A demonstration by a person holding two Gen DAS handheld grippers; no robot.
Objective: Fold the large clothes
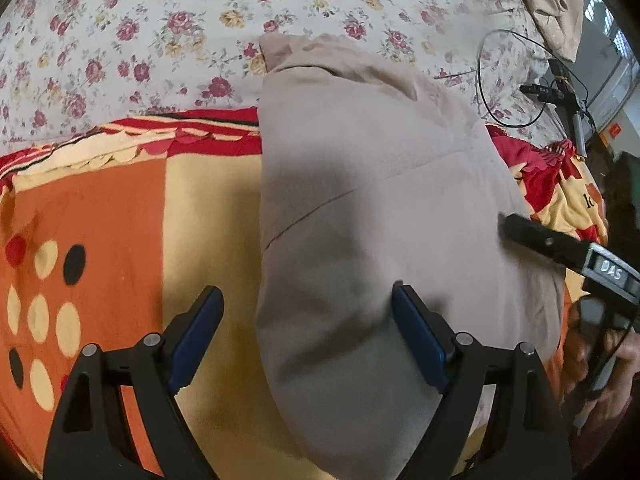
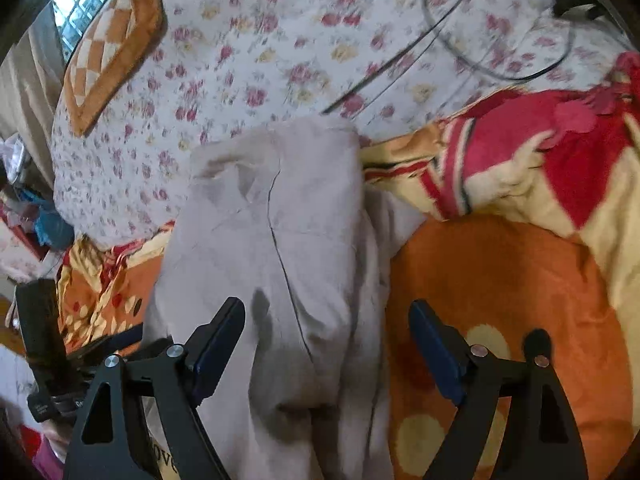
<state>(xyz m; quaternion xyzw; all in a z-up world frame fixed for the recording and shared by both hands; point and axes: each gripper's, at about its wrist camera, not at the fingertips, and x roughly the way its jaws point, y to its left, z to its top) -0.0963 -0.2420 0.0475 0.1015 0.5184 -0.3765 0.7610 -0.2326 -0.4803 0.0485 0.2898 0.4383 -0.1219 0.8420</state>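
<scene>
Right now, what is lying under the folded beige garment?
The folded beige garment lies on an orange, yellow and red patterned blanket; its far end reaches the white floral bedsheet. Whatever lies directly beneath the garment is covered.

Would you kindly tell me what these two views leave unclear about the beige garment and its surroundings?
- Beige garment: left wrist view, its near end is cut off by the bottom edge and hidden behind the left claw.
- Garment type: folds conceal it in both views.
- Black cable: right wrist view, blurred.
- Right claw: only one finger shows in the left view.
</scene>
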